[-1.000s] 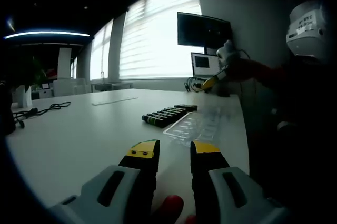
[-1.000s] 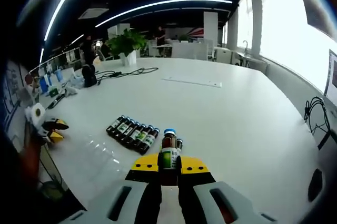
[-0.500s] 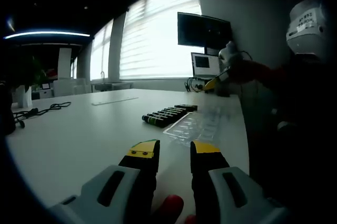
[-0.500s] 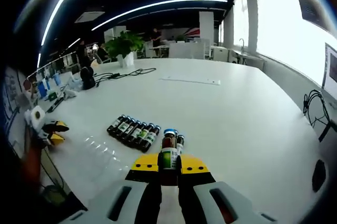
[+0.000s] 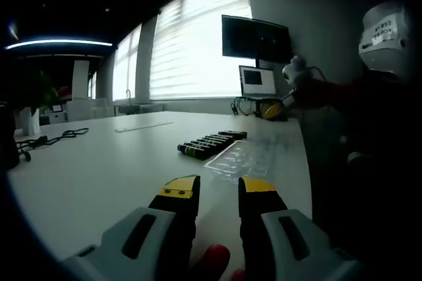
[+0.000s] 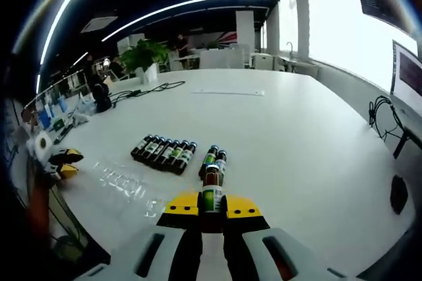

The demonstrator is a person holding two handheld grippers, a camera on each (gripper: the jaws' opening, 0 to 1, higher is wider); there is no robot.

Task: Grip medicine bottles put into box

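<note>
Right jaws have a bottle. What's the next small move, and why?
Probably carry it left and down toward the clear tray. The right gripper is shut on a medicine bottle above the table, the tray looks empty, and the left gripper waits open.

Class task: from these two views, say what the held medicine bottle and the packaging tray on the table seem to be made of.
Held bottle: probably dark amber glass or plastic, brownish and see-through looking, with a green paper label. Tray: clear, glossy moulded plastic; the white table shows through it and its ridges catch highlights.
</note>
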